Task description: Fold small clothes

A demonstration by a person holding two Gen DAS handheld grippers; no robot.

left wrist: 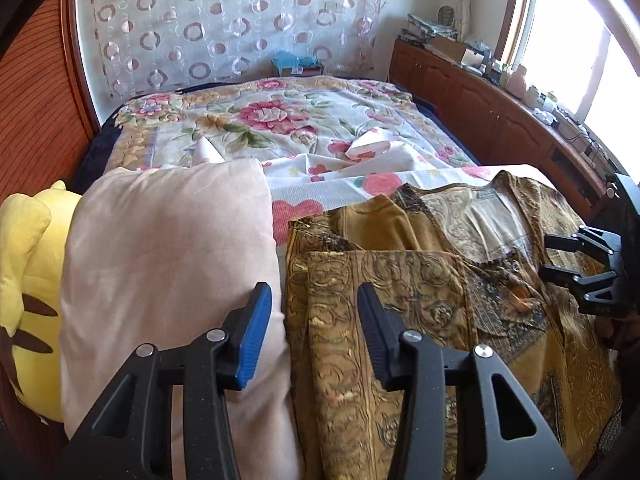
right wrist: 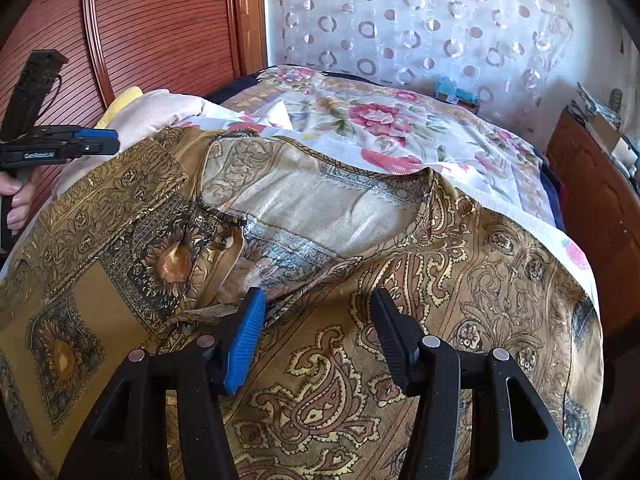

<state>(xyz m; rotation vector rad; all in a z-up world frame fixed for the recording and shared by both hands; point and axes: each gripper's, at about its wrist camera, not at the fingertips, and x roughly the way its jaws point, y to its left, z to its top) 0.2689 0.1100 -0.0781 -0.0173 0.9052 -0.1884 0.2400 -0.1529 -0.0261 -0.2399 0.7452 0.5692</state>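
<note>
A gold paisley garment (right wrist: pixel 400 300) is spread across the near end of the bed (left wrist: pixel 280 120), just beside a pink pillow (left wrist: pixel 160 260), its left sleeve folded inward over the front (a sunflower print is seen there). The left gripper (left wrist: pixel 314 320) is held above that folded edge, its jaws parted with nothing clamped. The right gripper (right wrist: pixel 318 328) is likewise held released over the garment's chest, gripping no cloth. A yellow plush toy (left wrist: pixel 28 280) is seen beside the pillow.

1 shirt (right wrist: pixel 320 240), 1 pillow (left wrist: pixel 168 260), 2 hand-held grippers (left wrist: pixel 314 304).
</note>
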